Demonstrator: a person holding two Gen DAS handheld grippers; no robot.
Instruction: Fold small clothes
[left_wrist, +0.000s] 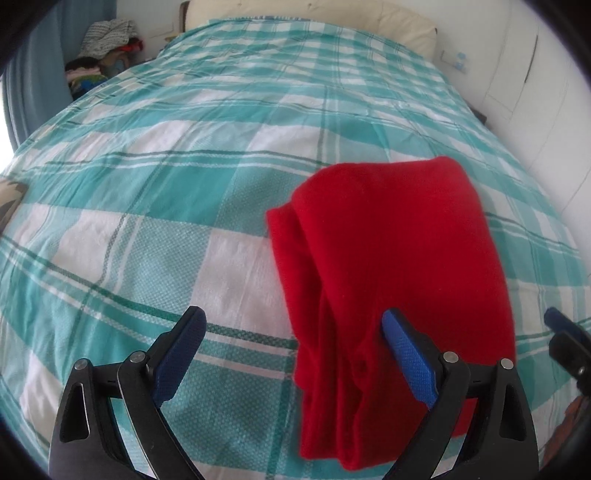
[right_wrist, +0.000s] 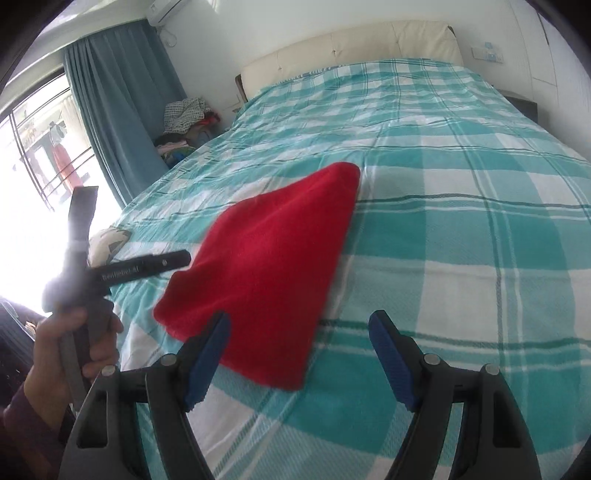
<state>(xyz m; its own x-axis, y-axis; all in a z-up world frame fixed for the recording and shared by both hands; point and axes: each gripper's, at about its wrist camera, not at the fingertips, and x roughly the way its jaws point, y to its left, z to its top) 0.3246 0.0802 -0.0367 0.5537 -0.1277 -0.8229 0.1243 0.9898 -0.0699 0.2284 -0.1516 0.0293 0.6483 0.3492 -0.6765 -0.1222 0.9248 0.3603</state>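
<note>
The folded garment (left_wrist: 391, 266) was solid red, without print or pattern. The bedspread (left_wrist: 177, 192) carried a plaid of teal and white squares crossed by thin dark green lines. The headboard (right_wrist: 351, 51) was cream. The curtain (right_wrist: 122, 107) was plain dusty blue. Both grippers, left (left_wrist: 293, 354) and right (right_wrist: 299, 354), had black frames with blue textured pads. The sleeve (right_wrist: 26, 428) was dark purple. The clothes pile (right_wrist: 184, 125) was mixed, topped by a grey-and-white checked piece.

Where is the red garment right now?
The folded red knit garment lies on the teal-and-white checked bedspread, near its foot edge, just ahead of both open tongs, held by neither.
</note>
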